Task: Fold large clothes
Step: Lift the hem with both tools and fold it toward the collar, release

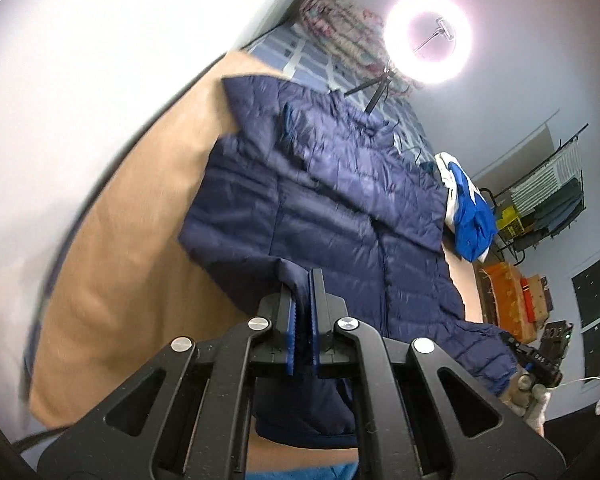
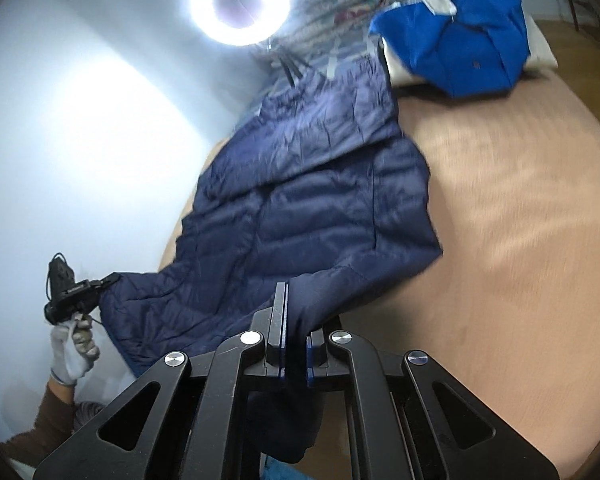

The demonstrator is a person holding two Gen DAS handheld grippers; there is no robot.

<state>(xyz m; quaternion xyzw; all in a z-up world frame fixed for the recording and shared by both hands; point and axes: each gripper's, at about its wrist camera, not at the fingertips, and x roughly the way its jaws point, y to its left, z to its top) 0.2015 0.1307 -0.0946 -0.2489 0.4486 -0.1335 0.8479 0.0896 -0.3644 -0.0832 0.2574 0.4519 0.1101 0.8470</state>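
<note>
A navy quilted puffer jacket (image 1: 332, 200) lies spread on a tan sheet (image 1: 132, 264), its sleeves folded across its body. My left gripper (image 1: 303, 280) is shut on a corner of the jacket's hem and lifts it. My right gripper (image 2: 296, 312) is shut on the other hem corner of the jacket (image 2: 300, 200), also raised off the sheet (image 2: 520, 240). The right gripper shows in the left wrist view (image 1: 512, 344), and the left gripper shows in the right wrist view (image 2: 112, 280), each at the jacket's edge.
A blue and white garment (image 1: 468, 208) lies bunched at the far side, also in the right wrist view (image 2: 456, 36). A lit ring light (image 1: 428, 36) on a tripod and a patterned blanket (image 1: 340, 28) stand beyond the collar. A rack (image 1: 548, 200) and orange boxes (image 1: 508, 296) stand at the right.
</note>
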